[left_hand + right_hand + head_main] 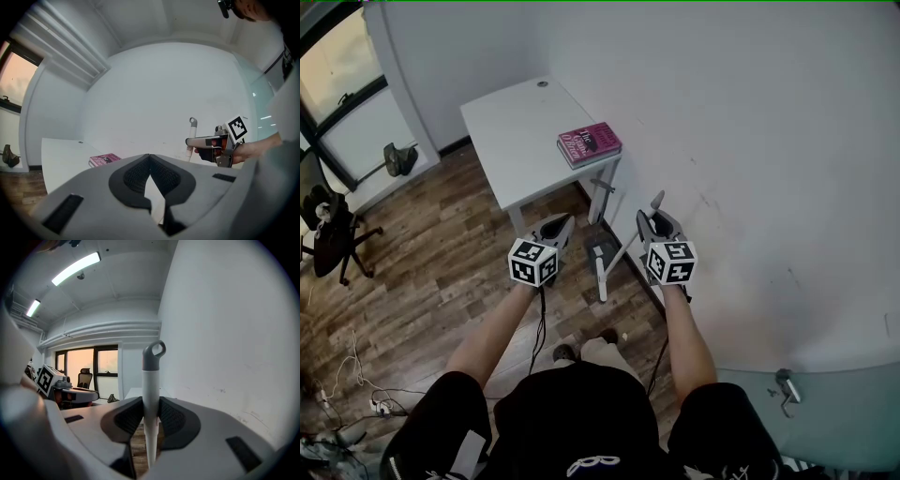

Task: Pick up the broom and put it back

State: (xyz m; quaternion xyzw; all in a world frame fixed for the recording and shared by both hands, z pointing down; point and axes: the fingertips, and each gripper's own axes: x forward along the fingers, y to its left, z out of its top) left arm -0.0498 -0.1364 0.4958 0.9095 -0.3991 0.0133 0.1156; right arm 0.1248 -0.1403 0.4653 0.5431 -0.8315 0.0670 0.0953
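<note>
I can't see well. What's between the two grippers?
The broom's lower end, against the wood floor, shows between the left gripper and the right gripper in the head view.

Light: cool, even, from white ceiling strip lamps [75, 269] | orange glow at tall dark-framed windows [86, 366] | my gripper views: fisheye-bent, black corners | focus: sharp

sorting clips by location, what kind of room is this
Probably a small office: a white rectangular desk, a black wheeled office chair beside a big dark-framed window, and brown wood-plank flooring.
</note>
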